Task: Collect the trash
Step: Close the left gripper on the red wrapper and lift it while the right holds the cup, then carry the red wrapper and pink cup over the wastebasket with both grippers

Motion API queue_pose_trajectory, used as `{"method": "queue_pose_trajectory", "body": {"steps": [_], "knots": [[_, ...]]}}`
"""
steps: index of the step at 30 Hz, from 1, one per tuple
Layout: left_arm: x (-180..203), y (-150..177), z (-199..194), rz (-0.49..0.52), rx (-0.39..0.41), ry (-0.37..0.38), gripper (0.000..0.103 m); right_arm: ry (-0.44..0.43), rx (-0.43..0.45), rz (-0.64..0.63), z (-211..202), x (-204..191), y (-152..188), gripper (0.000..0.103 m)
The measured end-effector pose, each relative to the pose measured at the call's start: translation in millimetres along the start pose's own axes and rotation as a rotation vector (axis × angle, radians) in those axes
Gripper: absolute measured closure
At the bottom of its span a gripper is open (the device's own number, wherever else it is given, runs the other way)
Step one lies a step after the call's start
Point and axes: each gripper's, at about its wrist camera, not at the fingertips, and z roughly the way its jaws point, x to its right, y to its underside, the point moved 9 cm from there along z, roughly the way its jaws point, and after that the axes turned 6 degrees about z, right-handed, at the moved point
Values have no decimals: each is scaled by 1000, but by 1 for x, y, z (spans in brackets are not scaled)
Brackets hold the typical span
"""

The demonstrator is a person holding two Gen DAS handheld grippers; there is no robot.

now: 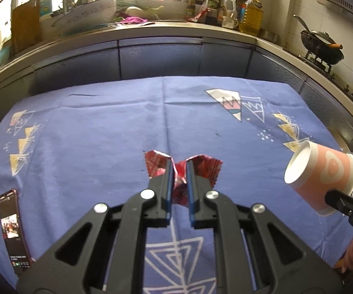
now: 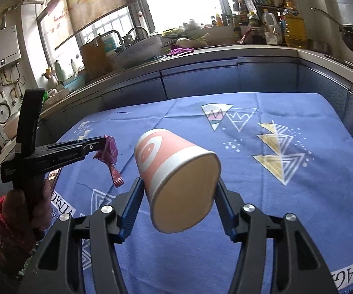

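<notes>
My left gripper [image 1: 178, 165] is shut on a crumpled red foil wrapper [image 1: 207, 166], which it holds above the blue tablecloth [image 1: 90, 122]. From the right wrist view the left gripper [image 2: 102, 144] is at the left, with the wrapper [image 2: 111, 153] dangling from its tips. My right gripper [image 2: 178, 183] is shut on a pink and white paper cup [image 2: 174, 169], its pads pressing both sides near the base. The cup lies on its side in the air, bottom toward the camera. In the left wrist view the cup [image 1: 323, 176] is at the right, its mouth pointing left.
A phone [image 1: 13, 227] with a lit screen lies on the cloth at the near left. A kitchen counter [image 1: 151, 28] with a sink, bottles and oil jugs runs behind the table. Woks [image 1: 321, 46] sit on a stove at the right. A person's hand [image 2: 39, 203] grips the left tool.
</notes>
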Motion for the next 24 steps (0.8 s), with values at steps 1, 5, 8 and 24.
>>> {"method": "queue_pose_trajectory", "body": {"steps": [1,5,8,24], "knots": [[-3,0,0,0,1,-10,93,-3,-2,-3,1,-3,-1,47],[-15,3,-2,-11,-1,-37,93,-25,-11,-1,8,-11,-5,47],[-25,5,-2,-21,-5,-59,93,-39,-13,-14,12,-20,-7,47],[-23,-7,-3,2,-3,-73,93,-17,-13,15,13,-4,-6,47]]}}
